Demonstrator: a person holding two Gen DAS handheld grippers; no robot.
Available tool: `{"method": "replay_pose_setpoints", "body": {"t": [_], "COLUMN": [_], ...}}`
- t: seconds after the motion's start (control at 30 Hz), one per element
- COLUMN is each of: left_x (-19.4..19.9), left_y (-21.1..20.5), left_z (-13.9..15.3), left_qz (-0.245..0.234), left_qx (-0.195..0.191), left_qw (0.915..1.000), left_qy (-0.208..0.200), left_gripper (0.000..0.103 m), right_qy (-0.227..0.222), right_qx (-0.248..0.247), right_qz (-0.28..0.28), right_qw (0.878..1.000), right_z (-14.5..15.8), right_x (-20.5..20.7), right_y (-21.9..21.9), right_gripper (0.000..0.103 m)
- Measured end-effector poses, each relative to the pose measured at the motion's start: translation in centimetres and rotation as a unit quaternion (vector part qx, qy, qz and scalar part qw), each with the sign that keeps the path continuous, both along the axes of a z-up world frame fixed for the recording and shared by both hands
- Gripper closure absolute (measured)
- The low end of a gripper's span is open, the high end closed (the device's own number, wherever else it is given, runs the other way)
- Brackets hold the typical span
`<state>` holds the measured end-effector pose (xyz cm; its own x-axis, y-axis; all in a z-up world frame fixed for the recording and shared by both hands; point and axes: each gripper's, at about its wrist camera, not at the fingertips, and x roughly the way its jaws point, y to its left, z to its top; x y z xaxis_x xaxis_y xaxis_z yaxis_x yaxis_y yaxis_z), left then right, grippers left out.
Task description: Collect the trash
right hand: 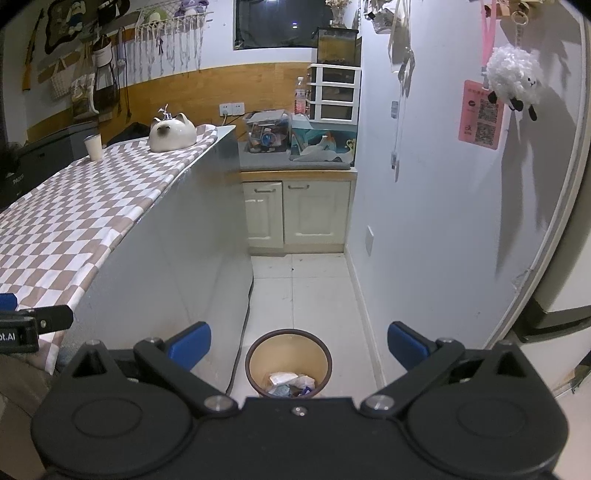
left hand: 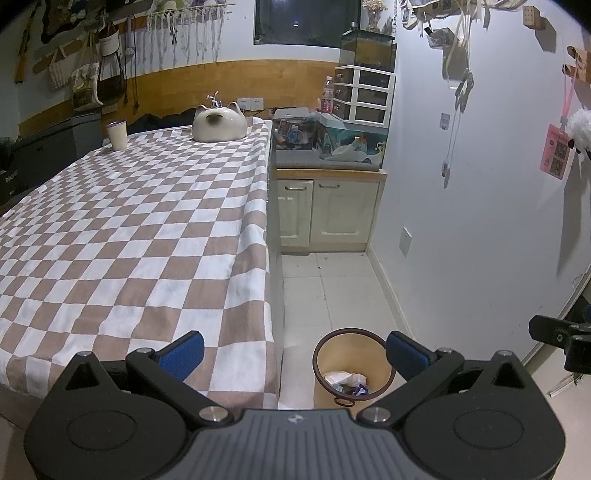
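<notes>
Though jaws wide, trash in bin (right hand: 289, 356)

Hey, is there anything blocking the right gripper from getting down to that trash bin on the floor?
Nothing visible does. The right gripper is open and empty, and the trash bin sits on bare floor tiles between its fingers in the right wrist view, its mouth uncovered. The table panel stands to the bin's left, clear of it.

Dim indoor light, seemingly from overhead. Dark window (left hand: 306, 22). Long shadows on wall (right hand: 424, 206) under hanging toy (right hand: 513, 75). Strong fisheye bending, black corners. Focus mostly sharp.
</notes>
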<state>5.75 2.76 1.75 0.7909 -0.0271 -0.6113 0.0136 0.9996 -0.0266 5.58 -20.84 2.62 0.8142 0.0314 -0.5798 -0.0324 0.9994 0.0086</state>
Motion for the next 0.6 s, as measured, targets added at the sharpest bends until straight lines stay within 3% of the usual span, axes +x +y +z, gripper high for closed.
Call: {"method": "replay_pose_setpoints", "body": {"t": [0.6], "left_x": [0.08], "left_y": [-0.07], "left_z": [0.01], "left_qz": [-0.001], "left_qx": [0.001], "left_qw": [1.0], "left_qy": [-0.001], "left_gripper": [0.0], "right_qy": [0.001], "right_qx": [0.0], "right_qz": [0.0], "right_qw": [1.0], "right_z": [0.02], "right_x": [0.06], "right_y": [-0.04], "right_gripper": [0.0]}}
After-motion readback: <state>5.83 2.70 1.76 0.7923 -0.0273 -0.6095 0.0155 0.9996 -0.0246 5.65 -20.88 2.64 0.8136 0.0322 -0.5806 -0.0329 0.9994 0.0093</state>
